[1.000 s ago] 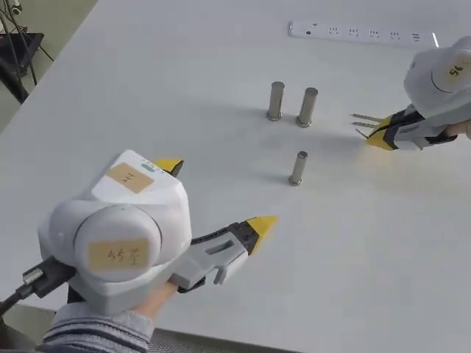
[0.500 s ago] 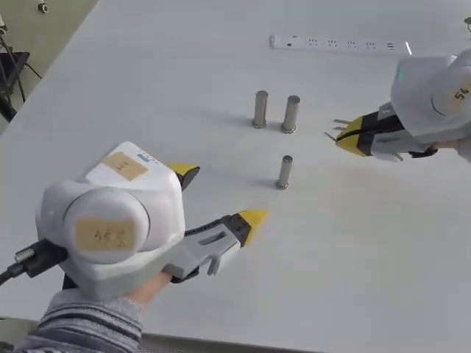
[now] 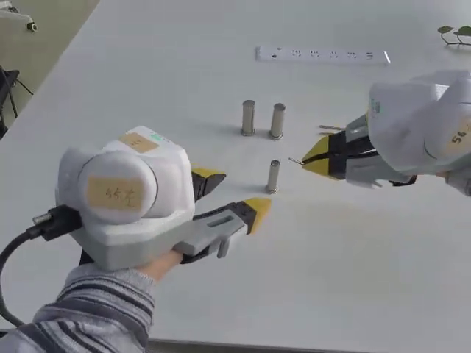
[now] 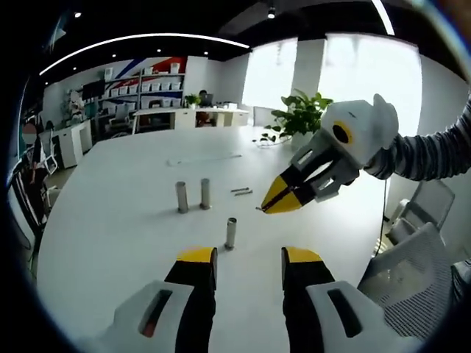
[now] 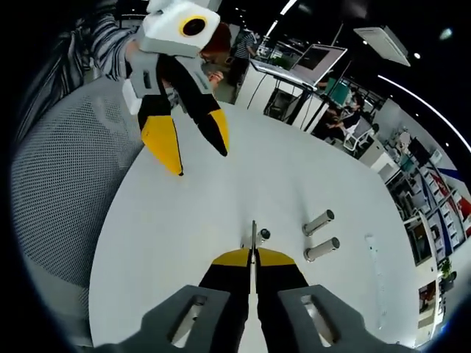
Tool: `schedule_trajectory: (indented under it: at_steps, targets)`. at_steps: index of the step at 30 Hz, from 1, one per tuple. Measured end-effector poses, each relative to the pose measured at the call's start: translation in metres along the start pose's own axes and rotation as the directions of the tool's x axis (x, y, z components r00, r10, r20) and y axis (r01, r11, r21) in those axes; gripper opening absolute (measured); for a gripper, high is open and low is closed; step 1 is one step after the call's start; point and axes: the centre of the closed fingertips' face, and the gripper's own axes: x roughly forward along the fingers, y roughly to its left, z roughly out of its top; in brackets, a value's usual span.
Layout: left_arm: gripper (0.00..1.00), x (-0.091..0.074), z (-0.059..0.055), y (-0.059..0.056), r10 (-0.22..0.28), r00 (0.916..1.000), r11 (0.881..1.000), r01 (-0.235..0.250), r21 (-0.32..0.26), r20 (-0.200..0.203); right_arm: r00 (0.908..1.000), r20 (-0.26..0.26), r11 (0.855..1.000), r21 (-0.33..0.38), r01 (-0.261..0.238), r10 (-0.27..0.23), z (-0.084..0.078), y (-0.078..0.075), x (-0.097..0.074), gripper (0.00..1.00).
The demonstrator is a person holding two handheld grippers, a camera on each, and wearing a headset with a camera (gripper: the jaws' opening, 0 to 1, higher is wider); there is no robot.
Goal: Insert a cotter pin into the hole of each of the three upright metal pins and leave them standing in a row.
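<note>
Three upright metal pins stand on the white table: two side by side at the back point(image 3: 248, 118) point(image 3: 277, 121) and one nearer point(image 3: 273, 176). My right gripper point(image 3: 305, 162) is shut on a thin cotter pin point(image 3: 295, 159), whose tip sticks out just right of the near pin's top. In the right gripper view the cotter pin point(image 5: 252, 234) points at the near pin point(image 5: 263, 235). My left gripper point(image 3: 234, 195) is open and holds nothing, just left of the near pin point(image 4: 231, 232). Two spare cotter pins point(image 3: 328, 129) lie on the table behind the right gripper.
A white power strip point(image 3: 320, 54) lies along the far side of the table point(image 3: 147, 88). Green leaves point(image 3: 456, 31) show at the far right corner. An office chair point(image 4: 412, 250) stands beside the table in the left gripper view.
My right gripper has come left from the loose cotter pins with one in its jaws, up to the near pin. My left gripper has edged towards that pin.
</note>
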Motion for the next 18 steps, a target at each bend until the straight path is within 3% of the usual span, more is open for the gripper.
schedule_trajectory:
  at_steps: [4,8,12,18]
  targets:
    - [0.27,0.001,0.001,-0.009,-0.044,0.9990,0.998,0.044,-0.034,0.005,0.9999,0.011,1.000,-0.025,-0.004,0.004,0.006,0.008,0.000,0.00]
    - [0.22,0.003,-0.001,-0.016,-0.079,0.9969,0.991,0.079,-0.109,0.003,0.9996,0.028,0.996,-0.087,-0.008,0.010,0.015,0.020,-0.002,0.00]
    - [0.16,0.005,-0.001,-0.025,-0.134,0.9906,0.963,0.137,-0.233,0.026,0.9991,0.036,0.992,-0.127,-0.016,0.020,0.022,0.030,-0.003,0.00]
    - [0.14,0.006,-0.003,-0.024,-0.134,0.9904,0.944,0.138,-0.299,0.036,0.9980,0.051,0.988,-0.154,-0.029,0.037,0.031,0.040,-0.005,0.00]
